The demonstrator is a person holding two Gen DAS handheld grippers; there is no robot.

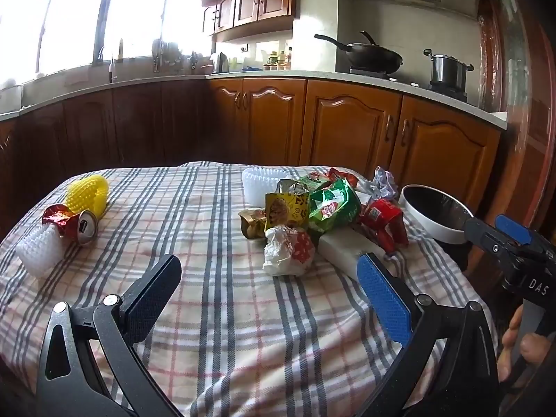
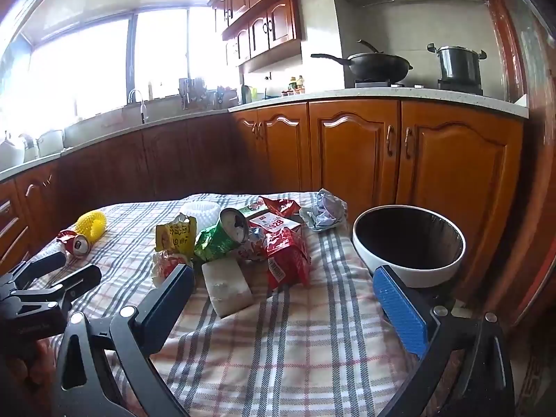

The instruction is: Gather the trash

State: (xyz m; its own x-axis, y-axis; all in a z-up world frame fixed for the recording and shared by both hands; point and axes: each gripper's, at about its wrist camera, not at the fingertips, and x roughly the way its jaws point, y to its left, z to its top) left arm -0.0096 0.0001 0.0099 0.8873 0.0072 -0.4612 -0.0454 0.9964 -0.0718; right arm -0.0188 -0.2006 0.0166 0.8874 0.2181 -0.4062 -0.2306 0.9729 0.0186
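Ahead of both my grippers I see the table, covered by a plaid cloth (image 1: 222,312), and past its far edge the wooden kitchen cabinets (image 1: 347,128). Just beyond my right gripper (image 2: 285,299), a little to its right, stands the white bin (image 2: 410,271) with its dark inside, off the table's right edge; its blue finger pad (image 2: 399,312) overlaps the bin's near rim in the right wrist view. That gripper is spread wide and holds nothing. My left gripper (image 1: 271,288) is likewise wide apart and empty, hovering over bare cloth. Directly ahead of it, slightly right, lies the main heap of trash: a green snack bag (image 1: 333,208), a red packet (image 1: 382,219), a yellow wrapper (image 1: 286,208), a crumpled white-and-red wrapper (image 1: 288,250) nearest the fingers, and a white foam block (image 1: 347,246) touching the heap's near side. A crumpled paper ball (image 2: 323,213) sits at the far side, near the bin. Far left of my left gripper, well apart from the heap, I see a yellow foam net (image 1: 87,193), a dented red can (image 1: 74,224) and a white foam net (image 1: 38,250) clustered together.
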